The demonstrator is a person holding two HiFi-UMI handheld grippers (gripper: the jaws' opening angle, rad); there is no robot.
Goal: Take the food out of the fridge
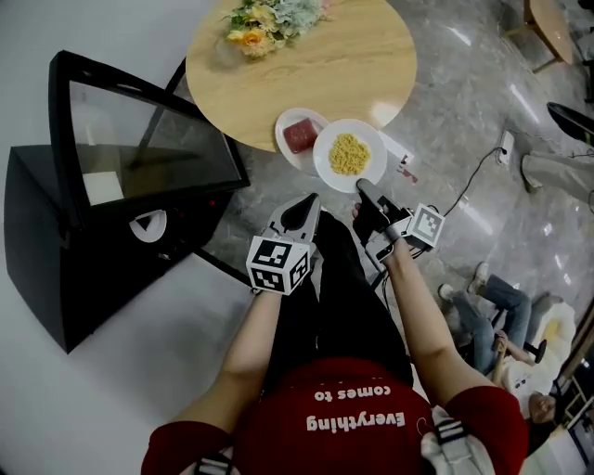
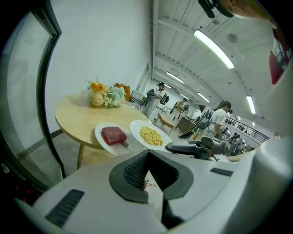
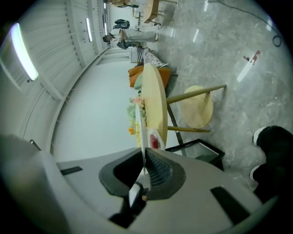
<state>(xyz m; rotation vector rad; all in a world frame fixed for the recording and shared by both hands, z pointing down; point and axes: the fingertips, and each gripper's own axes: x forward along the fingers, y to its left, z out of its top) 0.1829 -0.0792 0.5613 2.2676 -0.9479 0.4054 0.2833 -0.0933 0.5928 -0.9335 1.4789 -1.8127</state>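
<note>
A white plate of yellow food (image 1: 348,153) hangs over the near edge of the round wooden table (image 1: 371,56), with my right gripper (image 1: 363,186) shut on its near rim. Beside it on the left, on the table, lies a plate with a red block of meat (image 1: 299,133). The right gripper view shows the held plate edge-on as a thin white line (image 3: 143,132) between the pads of that gripper (image 3: 143,155). My left gripper (image 1: 306,206) hovers below the table edge, shut and empty. Ahead of the left gripper (image 2: 147,157) are the meat plate (image 2: 113,135) and the yellow food plate (image 2: 151,135).
A black fridge (image 1: 83,260) stands on the floor at the left, its glass door (image 1: 139,139) swung open toward the table. A bunch of flowers (image 1: 264,23) sits at the table's far side. A cable and power strip (image 1: 506,144) and seated people (image 1: 501,320) are to the right.
</note>
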